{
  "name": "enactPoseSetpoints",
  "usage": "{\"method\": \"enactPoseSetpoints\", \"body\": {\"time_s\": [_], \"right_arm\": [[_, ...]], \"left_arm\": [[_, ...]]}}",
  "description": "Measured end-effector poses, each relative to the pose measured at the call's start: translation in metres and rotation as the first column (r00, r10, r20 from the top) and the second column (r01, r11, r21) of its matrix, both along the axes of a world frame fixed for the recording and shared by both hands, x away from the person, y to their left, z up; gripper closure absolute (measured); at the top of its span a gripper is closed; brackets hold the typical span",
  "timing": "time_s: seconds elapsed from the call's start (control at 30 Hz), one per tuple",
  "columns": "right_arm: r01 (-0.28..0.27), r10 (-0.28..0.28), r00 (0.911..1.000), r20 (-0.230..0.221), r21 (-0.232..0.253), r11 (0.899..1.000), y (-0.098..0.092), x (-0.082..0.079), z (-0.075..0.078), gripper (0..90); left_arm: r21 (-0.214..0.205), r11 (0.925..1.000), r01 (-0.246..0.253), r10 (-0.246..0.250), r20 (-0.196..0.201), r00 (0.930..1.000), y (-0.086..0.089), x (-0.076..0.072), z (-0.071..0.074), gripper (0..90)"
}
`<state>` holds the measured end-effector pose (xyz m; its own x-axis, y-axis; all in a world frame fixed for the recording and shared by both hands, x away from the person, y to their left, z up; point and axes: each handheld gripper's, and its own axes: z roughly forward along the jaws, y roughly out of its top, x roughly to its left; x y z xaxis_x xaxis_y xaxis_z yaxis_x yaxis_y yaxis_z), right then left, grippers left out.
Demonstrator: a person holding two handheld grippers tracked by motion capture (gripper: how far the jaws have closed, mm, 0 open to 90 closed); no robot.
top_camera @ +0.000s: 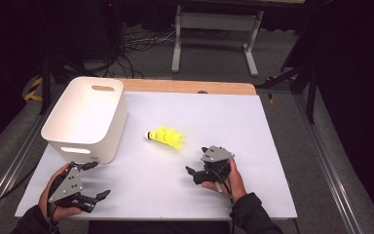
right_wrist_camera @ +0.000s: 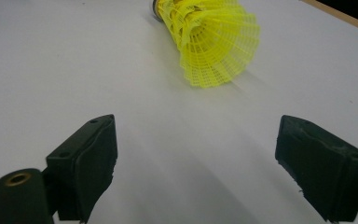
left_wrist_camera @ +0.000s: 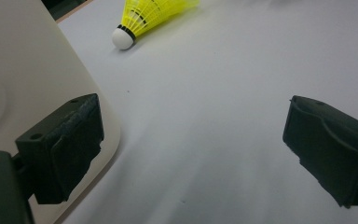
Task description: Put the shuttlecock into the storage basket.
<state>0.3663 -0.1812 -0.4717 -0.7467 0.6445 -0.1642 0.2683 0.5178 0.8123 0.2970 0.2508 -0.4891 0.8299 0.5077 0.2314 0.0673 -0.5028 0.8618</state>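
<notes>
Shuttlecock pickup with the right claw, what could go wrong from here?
The shuttlecock lies on its side, skirt toward the open right claw. Closing on the thin plastic skirt could crush it, or it could spring out. It is light and round, so a nudge from one jaw may roll it across the white table sheet. The white bin stands beyond it on the left, right by the left claw, so a carry there could bump its wall.
</notes>
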Motion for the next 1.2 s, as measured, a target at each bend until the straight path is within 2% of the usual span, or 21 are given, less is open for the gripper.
{"method": "enactPoseSetpoints", "body": {"time_s": [0.13,0.23,0.33,0.43,0.6,0.67,0.77,0.8,0.97,1.1,1.2], "right_arm": [[-0.019,0.019,0.9996,-0.022,-0.006,1.000,0.011,0.009,-0.002,15.6],[-0.041,0.040,0.9975,-0.058,-0.016,0.999,0.030,0.021,-0.005,15.9],[-0.040,0.040,0.9958,-0.082,0.001,0.999,0.041,0.032,-0.007,16.7],[-0.037,0.037,0.9942,-0.100,0.003,0.999,0.051,0.041,-0.008,17.7],[-0.043,0.046,0.9918,-0.119,0.026,0.999,0.061,0.050,-0.007,19.9],[-0.058,0.062,0.9883,-0.140,0.033,0.998,0.067,0.053,-0.008,20.8],[-0.063,0.064,0.9875,-0.144,0.017,0.998,0.075,0.056,-0.009,21.0],[-0.059,0.060,0.9875,-0.146,0.011,0.998,0.080,0.060,-0.009,20.6],[-0.040,0.047,0.9856,-0.162,0.045,0.998,0.085,0.067,-0.009,21.9],[0.002,0.010,0.9872,-0.159,0.075,0.997,0.092,0.074,-0.009,30.5],[0.024,-0.014,0.9876,-0.156,0.061,0.998,0.096,0.076,-0.008,33.2]], "left_arm": [[-0.002,1.0000,0.002,-0.002,0.005,1.0000,0.001,-0.001,0.000,5.8],[0.000,1.0000,0.005,-0.005,0.005,1.0000,-0.001,0.000,0.000,5.9],[0.013,0.9999,0.012,-0.012,0.008,0.9999,-0.003,-0.001,0.000,5.9],[0.006,0.9999,0.008,-0.008,0.002,1.0000,-0.002,-0.001,0.000,5.9],[0.009,0.9999,0.013,-0.013,0.000,0.9999,-0.002,-0.001,-0.001,6.0],[0.010,0.9998,0.015,-0.015,-0.001,0.9999,-0.002,-0.001,-0.001,6.0],[0.013,0.9998,0.014,-0.014,0.003,0.9999,-0.002,0.000,-0.001,6.0],[0.012,0.9998,0.016,-0.016,-0.002,0.9999,-0.003,-0.001,-0.001,6.1],[0.015,0.9997,0.019,-0.019,-0.002,0.9998,-0.003,0.000,-0.001,6.2],[0.017,0.9996,0.021,-0.021,-0.005,0.9998,-0.003,0.000,-0.002,6.3],[0.016,0.9996,0.023,-0.023,-0.008,0.9997,-0.003,0.000,-0.002,6.4]]}}
